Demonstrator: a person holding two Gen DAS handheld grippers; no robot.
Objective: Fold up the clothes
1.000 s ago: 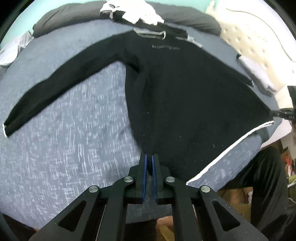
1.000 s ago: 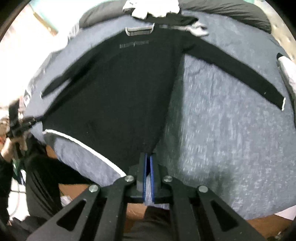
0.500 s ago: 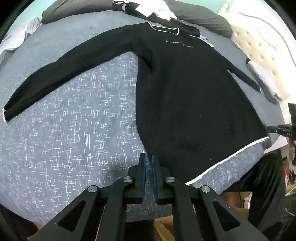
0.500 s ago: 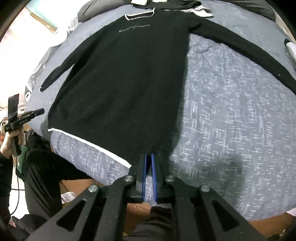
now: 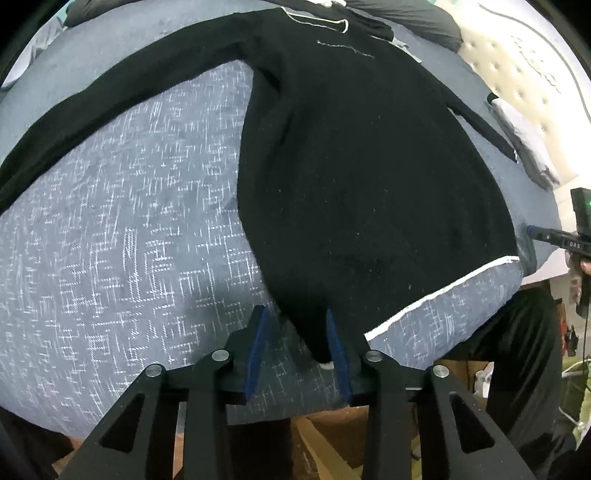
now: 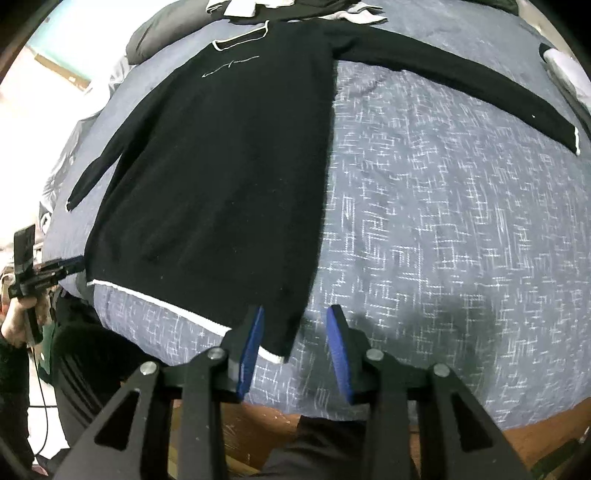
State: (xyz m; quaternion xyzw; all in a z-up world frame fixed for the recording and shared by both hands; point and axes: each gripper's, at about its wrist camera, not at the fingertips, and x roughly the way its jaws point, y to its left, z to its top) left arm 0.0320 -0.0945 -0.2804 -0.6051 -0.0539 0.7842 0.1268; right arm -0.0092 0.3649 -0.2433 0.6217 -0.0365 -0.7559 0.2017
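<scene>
Under everything you have the bed [image 5: 110,229], covered in a grey-blue spread with a white broken-line pattern, and it fills most of both views. On it your black sweater [image 5: 354,177] lies flat and face up, neckline toward the far end, hem with its thin white edge toward you at the near edge of the mattress. Both sleeves are spread out: one runs long across the spread to your left [image 5: 122,88], the other angles down closer to the body on the far side [image 6: 99,162]. Beyond the collar there is a heap of dark and white clothes [image 6: 258,7] and a dark pillow [image 5: 413,18]; a folded grey item [image 5: 524,140] sits near the tufted headboard [image 5: 517,62].

Your left gripper [image 5: 295,341] sits at one bottom corner of the hem with its blue-padded jaws spread wide; the corner lies between them, and it appears to hang loose rather than pinched. Your right gripper [image 6: 295,339] is at the other bottom corner, jaws likewise apart, the corner resting between the pads and close to the left one. In the right wrist view your hand [image 6: 18,317] shows on the other gripper's handle.
</scene>
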